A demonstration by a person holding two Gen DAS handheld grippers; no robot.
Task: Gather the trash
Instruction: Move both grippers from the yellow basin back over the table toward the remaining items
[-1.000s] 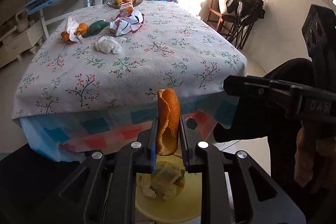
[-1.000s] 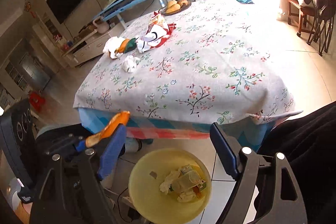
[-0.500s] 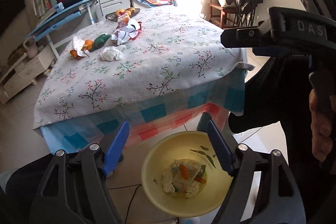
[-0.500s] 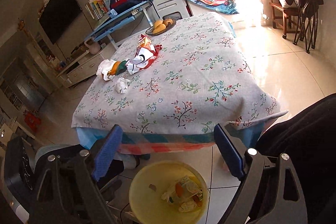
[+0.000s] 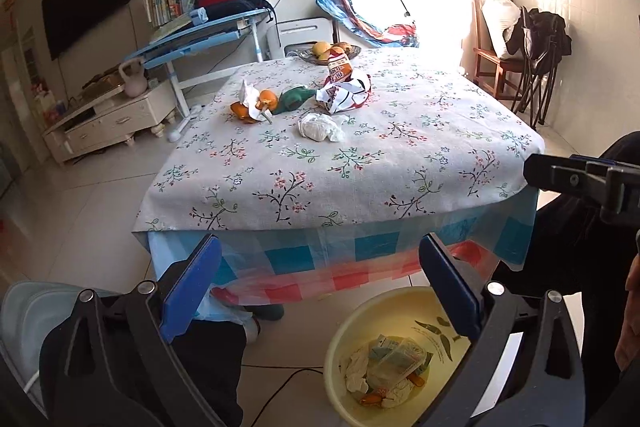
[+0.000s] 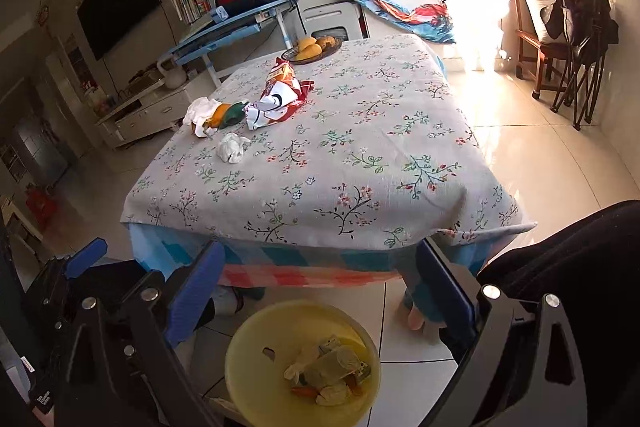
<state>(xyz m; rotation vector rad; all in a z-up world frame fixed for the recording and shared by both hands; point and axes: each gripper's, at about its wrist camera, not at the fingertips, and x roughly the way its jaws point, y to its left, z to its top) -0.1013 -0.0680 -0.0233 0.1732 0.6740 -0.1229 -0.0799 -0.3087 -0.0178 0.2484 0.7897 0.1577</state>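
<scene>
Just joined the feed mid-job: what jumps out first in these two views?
The floral tablecloth fills the middle, with a cluster of trash on its far left part. On the floor at its near edge sits a yellow basin holding scraps. Both grippers, left and right, are opening with nothing between them.

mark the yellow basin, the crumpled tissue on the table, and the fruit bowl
yellow basin [image 6: 240,379], right wrist view, bare inner wall on its left.
crumpled tissue [image 5: 320,127], left wrist view, middle of the wad.
fruit bowl [image 6: 326,53], right wrist view, dark rim at its front right.
</scene>
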